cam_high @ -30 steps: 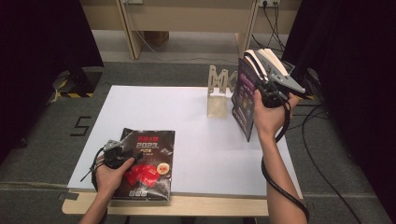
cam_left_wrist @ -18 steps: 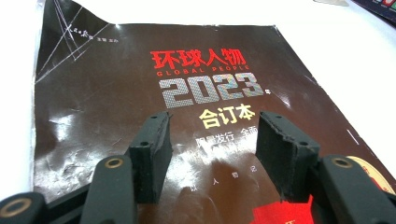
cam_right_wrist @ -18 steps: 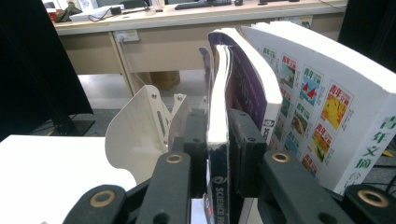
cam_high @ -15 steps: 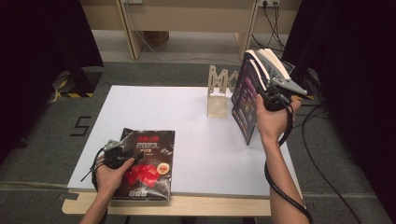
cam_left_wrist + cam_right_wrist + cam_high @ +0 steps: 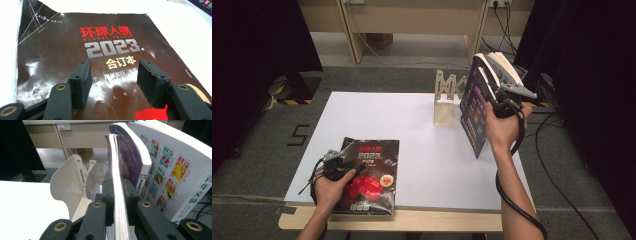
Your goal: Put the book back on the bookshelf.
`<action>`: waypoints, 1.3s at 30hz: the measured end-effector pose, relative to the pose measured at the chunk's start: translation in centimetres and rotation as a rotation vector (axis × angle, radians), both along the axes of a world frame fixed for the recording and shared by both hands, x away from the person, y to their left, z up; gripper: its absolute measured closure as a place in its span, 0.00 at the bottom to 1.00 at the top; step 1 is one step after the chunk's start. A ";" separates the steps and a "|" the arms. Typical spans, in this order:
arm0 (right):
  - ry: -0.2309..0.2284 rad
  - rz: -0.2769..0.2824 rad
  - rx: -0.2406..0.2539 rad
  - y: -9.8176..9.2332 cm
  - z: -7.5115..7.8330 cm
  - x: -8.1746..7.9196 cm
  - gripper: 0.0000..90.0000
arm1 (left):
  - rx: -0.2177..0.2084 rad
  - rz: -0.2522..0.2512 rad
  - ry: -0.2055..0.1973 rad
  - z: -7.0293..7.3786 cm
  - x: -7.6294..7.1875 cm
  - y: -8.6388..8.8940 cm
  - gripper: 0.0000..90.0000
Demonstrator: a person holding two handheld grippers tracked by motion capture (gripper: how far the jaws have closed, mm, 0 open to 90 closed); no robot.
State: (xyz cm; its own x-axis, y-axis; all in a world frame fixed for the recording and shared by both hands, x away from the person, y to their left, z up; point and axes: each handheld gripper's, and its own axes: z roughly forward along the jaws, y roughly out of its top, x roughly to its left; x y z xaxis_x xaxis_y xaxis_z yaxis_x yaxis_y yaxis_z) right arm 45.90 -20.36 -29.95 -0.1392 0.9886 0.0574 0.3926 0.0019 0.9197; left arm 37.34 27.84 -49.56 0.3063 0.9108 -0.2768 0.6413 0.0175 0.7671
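Observation:
A dark magazine (image 5: 374, 172) with red and silver lettering lies flat at the table's near left. My left gripper (image 5: 347, 164) rests over its cover (image 5: 75, 45), and the left gripper (image 5: 113, 75) is open with only the cover showing between its jaws. At the far right, several books stand upright beside a cream metal bookend (image 5: 446, 100). My right gripper (image 5: 488, 107) is shut on a thin magazine (image 5: 117, 170) among them. Its jaws have just been closing, and the right gripper (image 5: 117, 195) pinches the page edges. A purple book (image 5: 131, 157) and a thick white book (image 5: 175, 165) stand to its right.
The white table (image 5: 422, 135) is bare between the two hands. The bookend (image 5: 70, 177) stands just left of the held magazine. Wooden furniture legs and cables lie on the floor beyond the table's far edge.

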 end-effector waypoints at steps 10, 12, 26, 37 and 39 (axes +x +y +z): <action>-0.017 0.009 0.013 0.1 0.1 0.1 0.94 | -0.001 0.002 0.000 0.0 0.0 0.0 0.49; -0.024 0.014 0.013 0.3 0.1 0.1 0.94 | -0.001 0.002 0.000 0.0 0.0 0.1 0.49; -0.053 0.011 0.010 0.7 0.7 0.4 0.94 | -0.004 0.003 -0.001 0.0 0.0 0.2 0.49; -0.068 0.005 0.014 0.7 0.9 0.5 0.94 | -0.004 0.006 -0.002 0.0 0.0 0.2 0.49; -0.071 0.004 0.018 0.8 0.9 0.6 0.94 | -0.005 0.005 -0.003 0.0 0.0 0.2 0.49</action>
